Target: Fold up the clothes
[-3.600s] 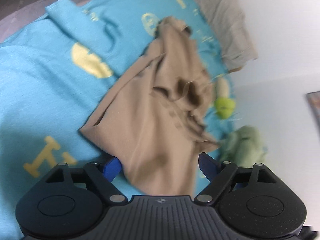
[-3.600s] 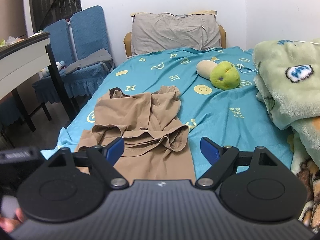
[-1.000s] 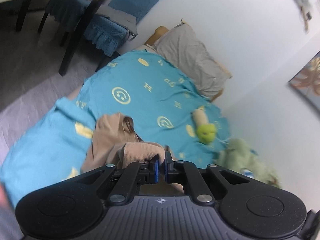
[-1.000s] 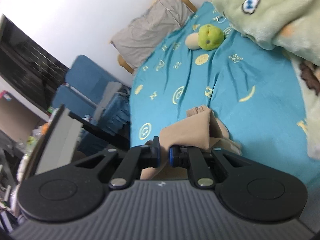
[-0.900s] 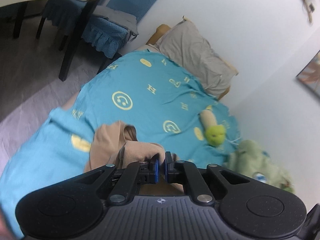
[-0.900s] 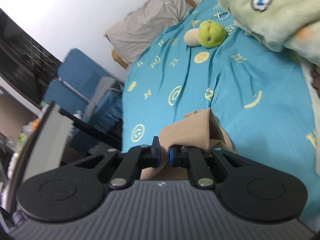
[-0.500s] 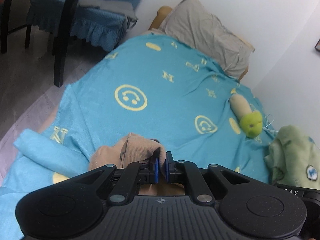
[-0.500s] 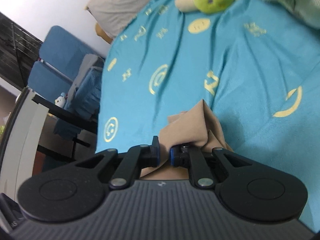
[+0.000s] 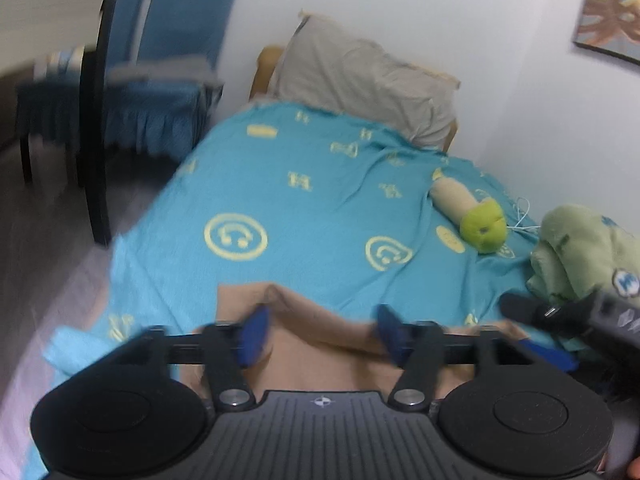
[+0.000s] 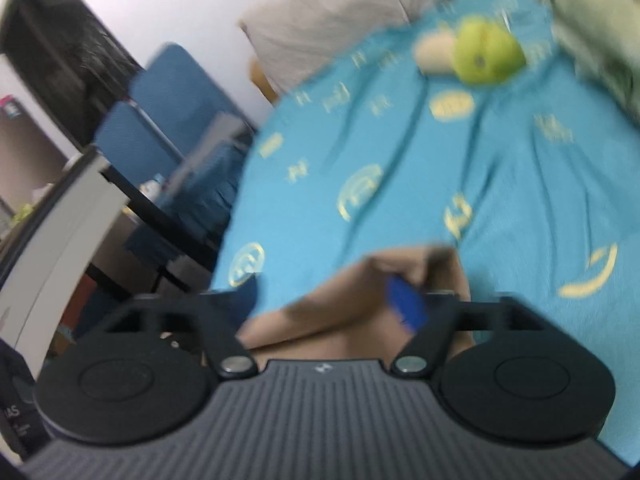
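Now, garment (image 9: pixel 320 344) under both opened tongs (image 9: pixel 320 336)

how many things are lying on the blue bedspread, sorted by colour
tan: 1, the tan garment at the near edge
grey: 1, the grey pillow at the head
green: 2, the green plush toy with its beige body, and the green fleece blanket by the wall
total: 4

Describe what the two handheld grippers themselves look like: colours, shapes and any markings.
Both look alike. The left gripper has a ribbed dark grey body with a small round emblem, two round black discs at its sides, black linkage arms with silver pivot screws, and blue fingers. The right gripper has the same build, with blue fingers.
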Demonstrator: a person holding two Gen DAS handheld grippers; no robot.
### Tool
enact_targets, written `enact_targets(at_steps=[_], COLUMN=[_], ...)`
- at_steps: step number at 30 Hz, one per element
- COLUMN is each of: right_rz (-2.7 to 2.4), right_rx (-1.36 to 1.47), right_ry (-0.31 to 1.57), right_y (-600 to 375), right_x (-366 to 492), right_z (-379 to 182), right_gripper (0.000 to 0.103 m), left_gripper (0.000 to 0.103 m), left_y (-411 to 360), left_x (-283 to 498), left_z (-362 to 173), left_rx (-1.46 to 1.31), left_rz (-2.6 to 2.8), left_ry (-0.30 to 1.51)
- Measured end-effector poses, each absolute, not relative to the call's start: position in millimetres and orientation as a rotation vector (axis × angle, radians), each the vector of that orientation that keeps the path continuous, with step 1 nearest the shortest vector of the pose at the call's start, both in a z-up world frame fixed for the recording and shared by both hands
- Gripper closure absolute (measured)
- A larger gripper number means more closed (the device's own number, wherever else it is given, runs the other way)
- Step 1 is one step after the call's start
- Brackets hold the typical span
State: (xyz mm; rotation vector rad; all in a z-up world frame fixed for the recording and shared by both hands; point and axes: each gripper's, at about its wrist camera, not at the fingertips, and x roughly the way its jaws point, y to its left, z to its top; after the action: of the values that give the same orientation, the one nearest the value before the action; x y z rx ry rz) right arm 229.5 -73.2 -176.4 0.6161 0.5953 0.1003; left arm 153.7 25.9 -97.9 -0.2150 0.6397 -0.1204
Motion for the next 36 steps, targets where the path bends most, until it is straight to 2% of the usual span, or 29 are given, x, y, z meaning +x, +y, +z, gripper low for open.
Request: enact_targets(at_steps=[1,6,8,9,11,17,26,32,36], right_rz=[0.107,0.106,0.101,0.098,0.086,0.077,0.081,0.062,0.06], right_rx=[0.599,0.45,0.391,0.364,0.327,0.296,0.371,0.273,0.262], right_ry=[0.583,0.607,0.634,0.653,0.686,0.719,0.723,0.815,0.839], right_y=[-71.4,-60.2,-55.0,-52.4,-49.2,-46.2,-43.0,-27.0,-25.7], right_x=[226.5,232.0,242.1,247.7,258.4,264.4,203.5,186.0,191.2], right_z=[-172.1,-171.7,-180.0,-184.8,-197.1,-210.1,-175.6,-195.7,-204.9], right_gripper=[0.017,0.02,0.038,0.041,0.063,0.063,0.06,0.063,0.062], left_gripper=[0.026,0.025,0.025,0.025,0.027,0.027,0.027,0.026,0.025], left_y=[24.4,20.2,18.7,18.0,17.1,22.0,18.8,13.3,13.9], left_x=[150.1,154.7,161.6,165.6,174.7,180.5,123.4,109.4,105.8], left_z=[-95.5,-102.8,-112.7,-118.7,-131.1,-145.0,-109.7,-124.3,-122.0], left_rx=[-0.186,-0.119,-0.094,-0.079,-0.055,-0.034,-0.048,-0.037,-0.056], left_rz=[-0.109,-0.121,-0.122,-0.119,-0.102,-0.108,-0.137,-0.114,-0.092], left_ry=[0.62,0.645,0.673,0.689,0.724,0.742,0.732,0.855,0.862])
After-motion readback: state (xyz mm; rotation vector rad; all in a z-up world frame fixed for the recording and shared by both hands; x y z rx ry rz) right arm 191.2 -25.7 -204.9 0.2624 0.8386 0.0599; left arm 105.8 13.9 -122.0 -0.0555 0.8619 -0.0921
